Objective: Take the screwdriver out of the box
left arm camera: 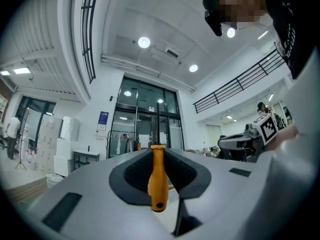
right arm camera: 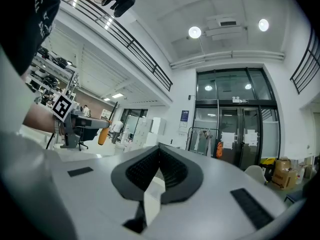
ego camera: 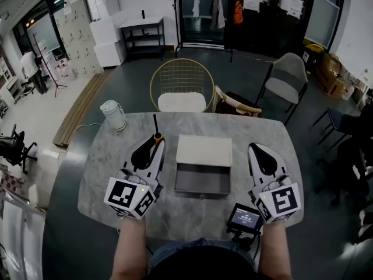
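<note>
A grey marble table (ego camera: pixel 102 162) carried an open box (ego camera: pixel 201 181) at its middle, with the pale lid laid back on the far side. The left gripper (ego camera: pixel 156 140) sat just left of the box. The right gripper (ego camera: pixel 254 148) sat just right of it, jaws pressed together with nothing between them. A white jug (ego camera: pixel 113 114) stood near the table's far left edge. The screwdriver (ego camera: pixel 155 128) was outside the box, its orange handle clamped in the left gripper's jaws and its black shaft pointing away past the tips.
</note>
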{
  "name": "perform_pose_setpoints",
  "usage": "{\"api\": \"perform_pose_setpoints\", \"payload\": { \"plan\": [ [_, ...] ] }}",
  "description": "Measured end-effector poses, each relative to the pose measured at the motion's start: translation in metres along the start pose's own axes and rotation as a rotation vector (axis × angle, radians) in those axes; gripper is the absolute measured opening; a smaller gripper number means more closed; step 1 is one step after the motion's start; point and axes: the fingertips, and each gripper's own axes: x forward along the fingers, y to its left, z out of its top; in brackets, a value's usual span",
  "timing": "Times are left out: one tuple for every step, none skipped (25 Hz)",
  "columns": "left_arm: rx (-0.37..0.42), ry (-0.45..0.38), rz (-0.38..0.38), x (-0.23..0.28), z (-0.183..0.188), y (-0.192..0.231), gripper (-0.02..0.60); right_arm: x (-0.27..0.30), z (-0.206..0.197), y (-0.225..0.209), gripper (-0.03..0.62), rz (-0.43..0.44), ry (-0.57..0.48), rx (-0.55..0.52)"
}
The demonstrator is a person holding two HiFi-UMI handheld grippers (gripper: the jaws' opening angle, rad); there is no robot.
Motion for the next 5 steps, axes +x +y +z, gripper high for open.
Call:
{"api": "perform_pose_setpoints", "payload": {
  "plan": [
    [-0.003, -0.001, -0.001, 0.0, -0.0001, 0.0001, 0.078, -0.0002, 0.0004, 0.0004, 0.025, 0.002, 0.002, -0.004],
    [-0.006, -0.003, -0.001, -0.0001, -0.0002, 0.0005, 0.078, -0.0003, 0.0005, 0.0008, 0.025, 0.003, 0.004, -0.008],
    [-0.008, -0.004, -0.001, -0.0002, -0.0005, 0.001, 0.078, -0.0004, 0.0005, 0.0012, 0.025, 0.004, 0.005, -0.011],
    [-0.009, -0.005, 0.0, -0.0004, -0.0008, 0.0016, 0.078, -0.0004, 0.0004, 0.0017, 0.025, 0.006, 0.007, -0.013],
    [-0.011, -0.006, 0.0, -0.0005, -0.0011, 0.0021, 0.078, -0.0005, 0.0002, 0.0021, 0.025, 0.007, 0.008, -0.015]
  ]
}}
